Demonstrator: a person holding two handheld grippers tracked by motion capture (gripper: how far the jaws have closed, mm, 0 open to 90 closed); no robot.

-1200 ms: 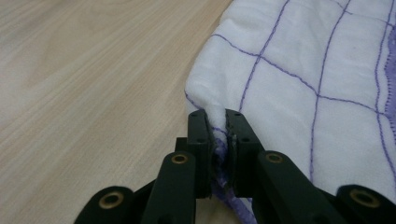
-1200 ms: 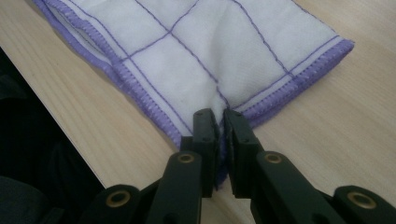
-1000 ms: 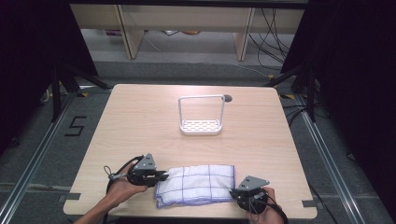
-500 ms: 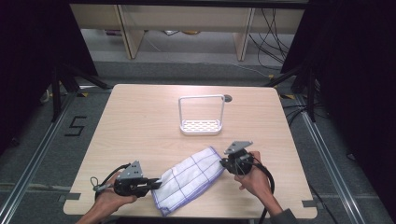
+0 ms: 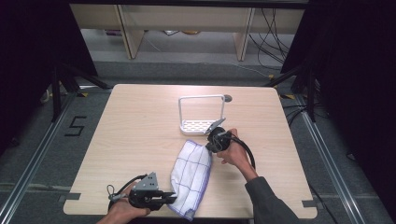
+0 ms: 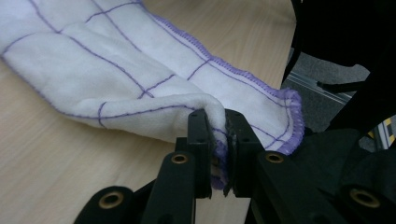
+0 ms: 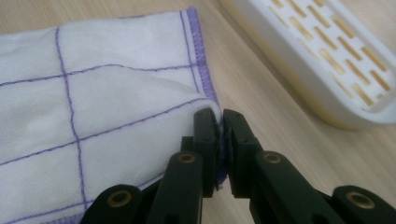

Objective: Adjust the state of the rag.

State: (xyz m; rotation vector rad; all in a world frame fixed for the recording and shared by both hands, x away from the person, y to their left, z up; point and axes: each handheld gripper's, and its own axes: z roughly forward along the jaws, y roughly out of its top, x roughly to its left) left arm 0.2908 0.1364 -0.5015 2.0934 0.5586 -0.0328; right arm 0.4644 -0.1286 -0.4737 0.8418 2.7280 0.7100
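Note:
A white cloth [image 5: 191, 177] with purple grid lines and a purple hem lies folded on the wooden table [image 5: 140, 126], running from near the front edge up toward the white rack. My left gripper [image 5: 170, 198] is shut on the cloth's near corner [image 6: 219, 140], low by the table's front edge. My right gripper [image 5: 208, 145] is shut on the far corner of the cloth [image 7: 140, 116], just in front of the rack. In the right gripper view the jaws [image 7: 219, 149] pinch a folded edge, with the slotted base of the rack [image 7: 327, 60] close by.
A white wire-handled rack [image 5: 201, 114] with a slotted base stands at the middle of the table's far half. A small dark round spot [image 5: 227, 98] sits near the far edge. Dark frames, cables and floor surround the table.
The right gripper has carried its corner of the cloth from the front right edge up toward the rack. The left gripper slid back toward the front edge. The cloth turned from lying sideways to lying lengthwise.

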